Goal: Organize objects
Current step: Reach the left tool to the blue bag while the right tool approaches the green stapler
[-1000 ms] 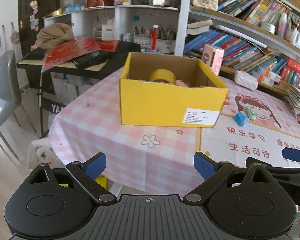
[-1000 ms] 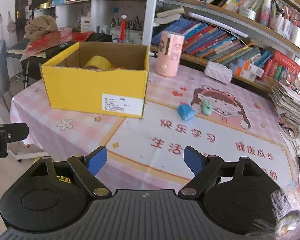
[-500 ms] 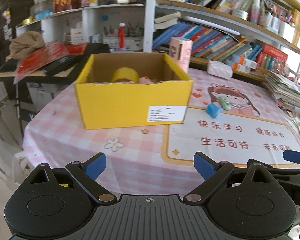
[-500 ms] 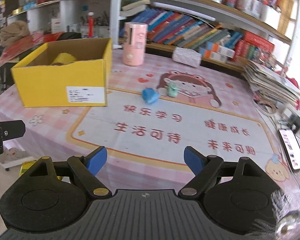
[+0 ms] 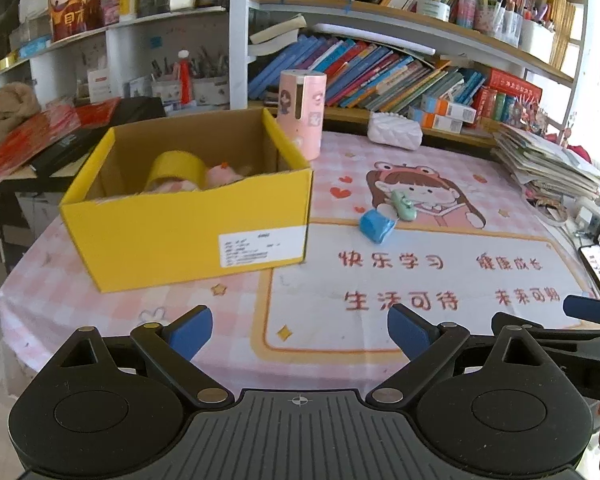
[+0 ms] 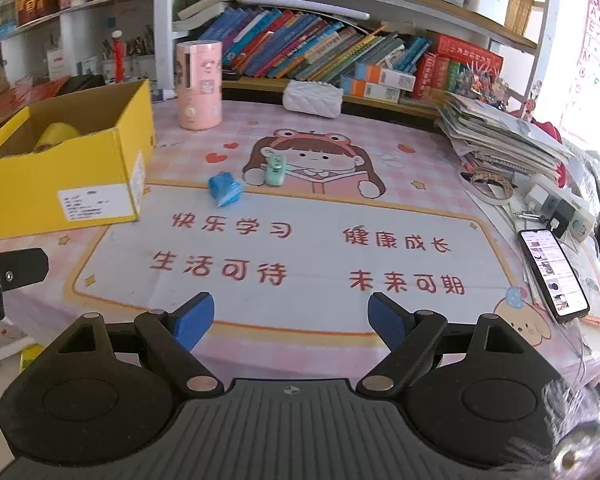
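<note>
An open yellow cardboard box [image 5: 188, 224] stands on the table's left; it shows in the right wrist view [image 6: 64, 184] too. Inside it lie a yellow tape roll [image 5: 176, 168] and a pink item [image 5: 224, 174]. A small blue object [image 5: 376, 226] [image 6: 225, 189] and a mint-green toy [image 5: 403, 205] [image 6: 274, 169] lie on the printed mat, right of the box. My left gripper [image 5: 299, 330] is open and empty, above the table's near edge. My right gripper [image 6: 291, 320] is open and empty, also at the near edge.
A pink cylinder [image 6: 199, 84] and a white pouch [image 6: 312, 98] stand at the back by bookshelves [image 6: 340, 52]. A paper stack [image 6: 500, 136], a power strip [image 6: 560, 204] and a phone [image 6: 554, 276] lie along the right edge. The table [image 6: 300, 248] has a pink cloth.
Both grippers have swung right along the table's near edge, so the box has shifted left in both views. Both stay open and empty.
</note>
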Tool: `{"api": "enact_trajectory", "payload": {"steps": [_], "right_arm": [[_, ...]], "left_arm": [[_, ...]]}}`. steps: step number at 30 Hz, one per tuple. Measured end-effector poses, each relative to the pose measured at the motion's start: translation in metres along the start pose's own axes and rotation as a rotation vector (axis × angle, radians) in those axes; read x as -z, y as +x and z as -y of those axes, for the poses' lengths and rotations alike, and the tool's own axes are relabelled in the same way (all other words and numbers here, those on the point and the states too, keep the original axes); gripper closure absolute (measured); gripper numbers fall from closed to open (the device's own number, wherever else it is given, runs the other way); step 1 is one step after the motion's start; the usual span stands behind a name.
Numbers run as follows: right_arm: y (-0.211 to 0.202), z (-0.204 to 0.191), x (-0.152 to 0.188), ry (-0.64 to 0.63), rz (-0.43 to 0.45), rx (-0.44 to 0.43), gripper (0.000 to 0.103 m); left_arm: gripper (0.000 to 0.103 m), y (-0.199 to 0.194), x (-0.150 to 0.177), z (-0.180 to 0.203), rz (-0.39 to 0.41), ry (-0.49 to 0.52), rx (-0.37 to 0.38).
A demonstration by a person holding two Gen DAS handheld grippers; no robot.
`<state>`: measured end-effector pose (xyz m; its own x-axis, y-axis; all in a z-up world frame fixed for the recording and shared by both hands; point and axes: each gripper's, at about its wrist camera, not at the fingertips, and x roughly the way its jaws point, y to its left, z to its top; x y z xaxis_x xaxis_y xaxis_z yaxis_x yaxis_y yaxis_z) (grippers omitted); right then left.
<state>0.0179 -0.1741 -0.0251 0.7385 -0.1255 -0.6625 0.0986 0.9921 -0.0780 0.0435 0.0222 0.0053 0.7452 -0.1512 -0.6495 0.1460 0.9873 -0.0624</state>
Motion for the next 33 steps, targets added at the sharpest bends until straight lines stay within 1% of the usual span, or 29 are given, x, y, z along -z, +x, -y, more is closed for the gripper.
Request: {"api": "enact_trajectory", "payload": {"steps": [8, 24, 33], "right_arm": [[0.021, 0.01, -0.019, -0.031, -0.008, -0.006, 0.02], [0.068, 0.035, -0.054, -0.051, -0.03, -0.012, 0.02], [0.091, 0.054, -0.074, -0.07, -0.029, -0.066, 0.022]], "left_arm": [[0.007, 0.022, -0.015, 0.01, -0.007, -0.018, 0.008], [0.007, 0.069, -0.043, 0.035, -0.028, -0.033, 0.018], [0.007, 0.089, -0.058, 0.053, -0.026, -0.055, -0.002]]}}
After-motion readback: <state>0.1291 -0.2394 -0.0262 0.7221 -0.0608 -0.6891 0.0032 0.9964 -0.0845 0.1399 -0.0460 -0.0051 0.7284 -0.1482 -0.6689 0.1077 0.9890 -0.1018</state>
